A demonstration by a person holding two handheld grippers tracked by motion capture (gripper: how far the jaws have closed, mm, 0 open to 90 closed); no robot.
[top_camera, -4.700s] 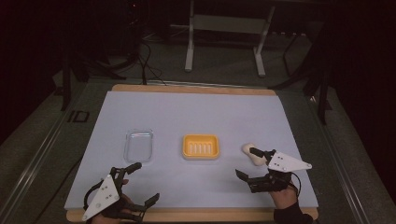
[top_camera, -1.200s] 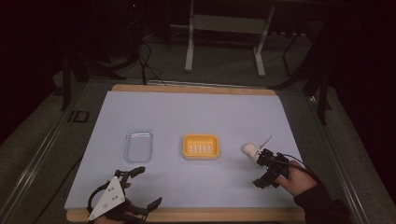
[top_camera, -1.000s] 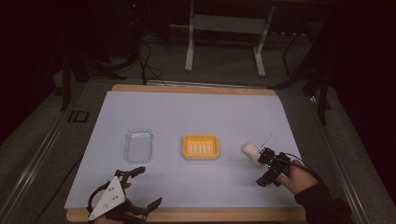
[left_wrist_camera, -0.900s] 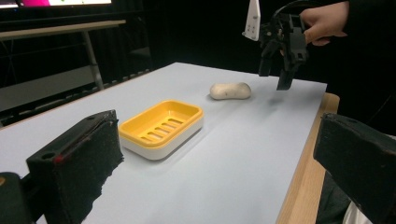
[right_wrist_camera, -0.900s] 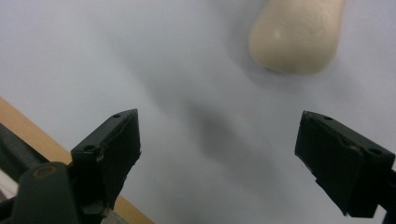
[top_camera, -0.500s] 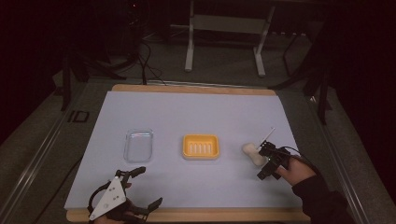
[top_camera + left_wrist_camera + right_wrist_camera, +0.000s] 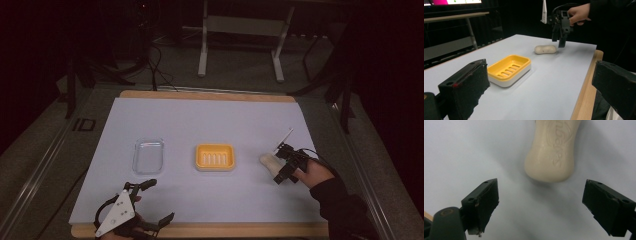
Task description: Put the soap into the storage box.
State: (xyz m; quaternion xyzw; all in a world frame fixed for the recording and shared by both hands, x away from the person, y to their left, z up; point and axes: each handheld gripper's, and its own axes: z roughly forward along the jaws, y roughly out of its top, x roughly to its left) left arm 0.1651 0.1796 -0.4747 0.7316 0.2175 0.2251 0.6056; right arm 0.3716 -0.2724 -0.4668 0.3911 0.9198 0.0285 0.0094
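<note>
On the right side of the surface (image 7: 165, 115), the bar of soap (image 7: 267, 160) lies flat on the pale sheet, well to the right of the yellow soap dish (image 7: 215, 157). The right gripper (image 7: 281, 167) is just beside it, pointed down; in the right gripper view its jaws stand wide apart with nothing between them, and the near end of the soap sits just beyond the tips, untouched. The left gripper (image 7: 150, 202) rests at the near left edge, jaws also spread wide and empty, aimed across the surface toward the dish. A clear plastic lid or tray (image 7: 148, 155) lies left of the dish, apart from it.

Progress, as judged: early. Approach to the soap looks nearly complete; no grasp made. Dish is empty. Left to do: move forward over the bar, close on its narrow waist, lift, carry left, set it in the dish. The clear piece's role cannot be told.
</note>
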